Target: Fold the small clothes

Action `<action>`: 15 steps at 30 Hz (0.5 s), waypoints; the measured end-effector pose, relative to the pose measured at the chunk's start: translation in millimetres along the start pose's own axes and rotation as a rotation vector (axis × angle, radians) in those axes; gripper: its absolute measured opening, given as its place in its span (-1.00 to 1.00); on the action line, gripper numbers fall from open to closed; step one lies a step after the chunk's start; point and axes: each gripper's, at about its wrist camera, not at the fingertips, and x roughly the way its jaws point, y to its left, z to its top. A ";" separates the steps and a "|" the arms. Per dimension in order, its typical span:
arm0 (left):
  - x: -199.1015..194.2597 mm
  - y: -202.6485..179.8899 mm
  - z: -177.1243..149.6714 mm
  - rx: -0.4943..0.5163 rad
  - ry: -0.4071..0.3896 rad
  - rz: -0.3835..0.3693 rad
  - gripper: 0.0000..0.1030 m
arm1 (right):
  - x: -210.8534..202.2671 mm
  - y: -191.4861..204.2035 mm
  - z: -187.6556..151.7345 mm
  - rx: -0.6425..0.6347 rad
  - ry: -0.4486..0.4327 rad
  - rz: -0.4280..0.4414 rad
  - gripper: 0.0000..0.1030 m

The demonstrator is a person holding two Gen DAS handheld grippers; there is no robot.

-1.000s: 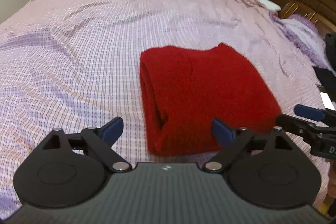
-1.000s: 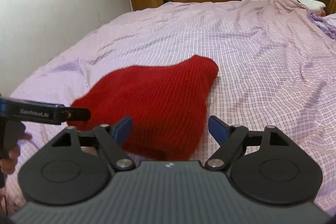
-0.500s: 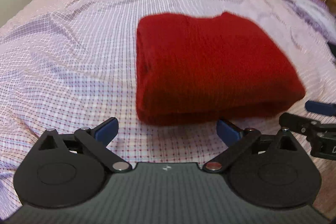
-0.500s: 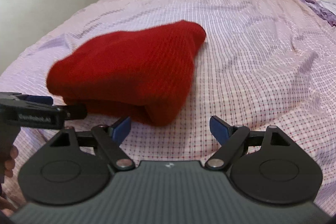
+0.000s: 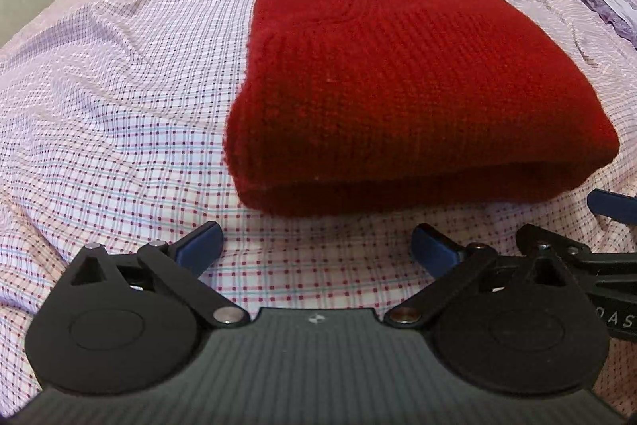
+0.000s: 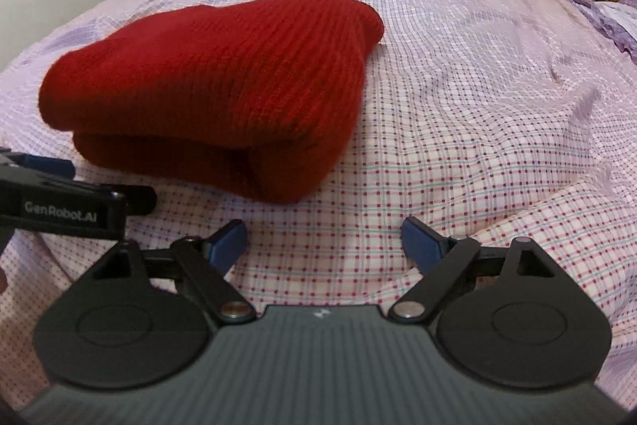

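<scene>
Folded red sweater (image 5: pixel 402 86) lies before both hand-held grippers, angled down, jaws apart.

red knit sweater (image 5: pixel 406 82) — folded (two thick layers) — lies flat on the bed.

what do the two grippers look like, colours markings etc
Both match: the left gripper and right gripper have ribbed dark grey bodies, black teardrop-shaped side plates, black linkage arms with silver pivot pins and blue finger pads. White lettering runs along the left one's side.
</scene>
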 end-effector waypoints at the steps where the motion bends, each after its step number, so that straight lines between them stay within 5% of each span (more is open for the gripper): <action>1: 0.6 -0.2 0.5 -0.002 0.002 0.000 1.00 | 0.1 -0.1 -0.1 0.001 0.000 -0.001 0.71; 15: 3.2 2.3 1.5 -0.001 0.000 0.000 1.00 | 0.9 0.3 -0.2 0.008 -0.001 -0.005 0.71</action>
